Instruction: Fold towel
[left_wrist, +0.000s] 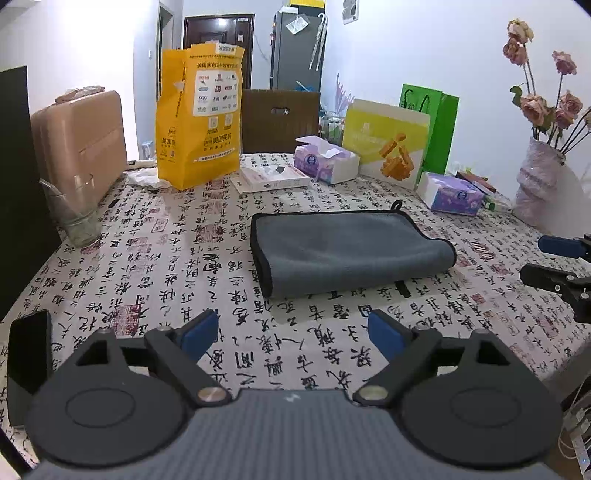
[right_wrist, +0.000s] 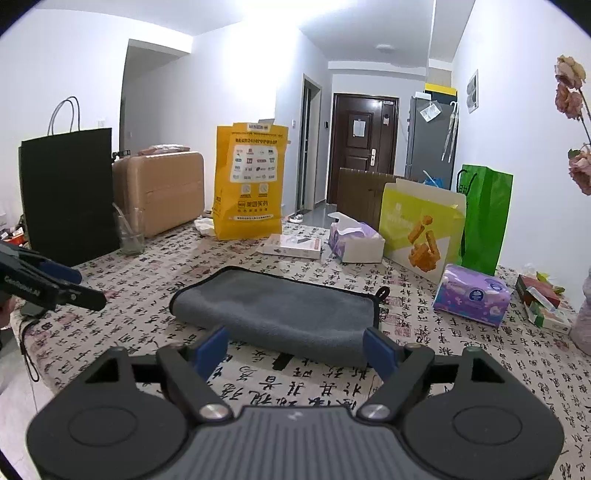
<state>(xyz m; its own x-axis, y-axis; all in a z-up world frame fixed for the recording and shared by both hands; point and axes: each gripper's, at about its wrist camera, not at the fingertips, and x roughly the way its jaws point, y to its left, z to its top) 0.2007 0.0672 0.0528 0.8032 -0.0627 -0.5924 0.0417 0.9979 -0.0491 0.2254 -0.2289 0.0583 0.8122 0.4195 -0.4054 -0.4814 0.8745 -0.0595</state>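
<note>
The grey towel (left_wrist: 343, 251) lies folded flat on the table (left_wrist: 147, 258), ahead of the left gripper (left_wrist: 291, 334) and apart from its blue pads (left_wrist: 201, 332), which stand wide apart and hold nothing. The right gripper (right_wrist: 297, 350) hangs just before the towel's near edge, its fingers (right_wrist: 380, 352) likewise spread wide and empty. A yellow bag (right_wrist: 251, 181) stands well beyond the towel.

Yellow paper bag (left_wrist: 198, 118) stands at the table's far edge, tan suitcase (left_wrist: 83, 147) beside it. Tissue box (left_wrist: 325, 158) near green bag (left_wrist: 439, 133). Vase (left_wrist: 537, 181) holds dried roses.
</note>
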